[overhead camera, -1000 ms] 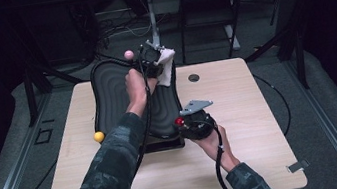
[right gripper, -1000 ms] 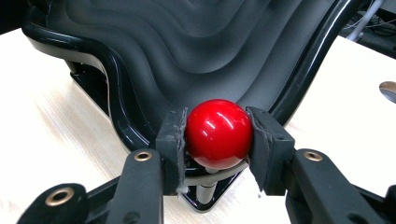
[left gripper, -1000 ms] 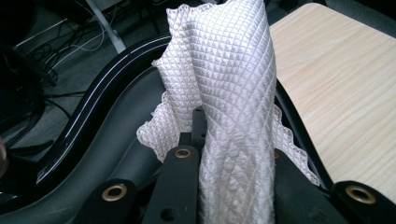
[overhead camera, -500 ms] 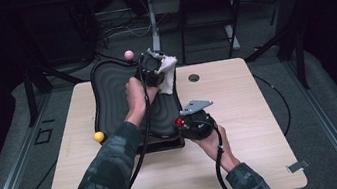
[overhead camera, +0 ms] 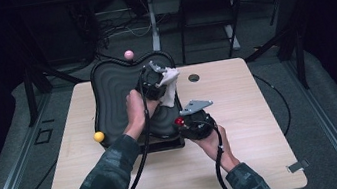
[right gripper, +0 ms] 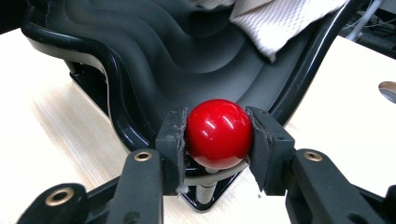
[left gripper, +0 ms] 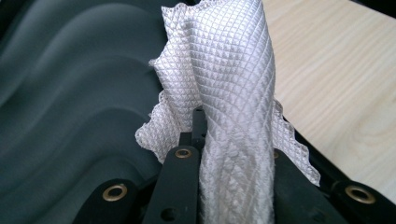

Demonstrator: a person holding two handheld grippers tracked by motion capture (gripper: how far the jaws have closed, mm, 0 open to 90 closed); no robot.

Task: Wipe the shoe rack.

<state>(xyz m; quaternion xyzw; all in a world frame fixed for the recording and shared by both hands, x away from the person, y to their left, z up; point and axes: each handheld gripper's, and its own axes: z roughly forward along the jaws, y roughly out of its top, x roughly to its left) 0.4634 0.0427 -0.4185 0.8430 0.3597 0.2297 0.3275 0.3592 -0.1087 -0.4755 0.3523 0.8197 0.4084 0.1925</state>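
The light wood table carries a black wavy-surfaced board on its far left portion. A round dark grommet sits just beside the board.

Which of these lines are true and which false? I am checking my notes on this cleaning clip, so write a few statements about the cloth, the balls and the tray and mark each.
1. The left gripper is shut on a white cloth. True.
2. The right gripper is open and holds nothing. False: it is shut on the red ball.
3. The black tray has a wavy, rippled surface. True.
4. The yellow ball sits at the far edge of the tray. False: it is at the near left edge; the pink ball is at the far edge.
5. The cloth lies flat on the floor. False: it hangs from the left gripper over the tray's right side.
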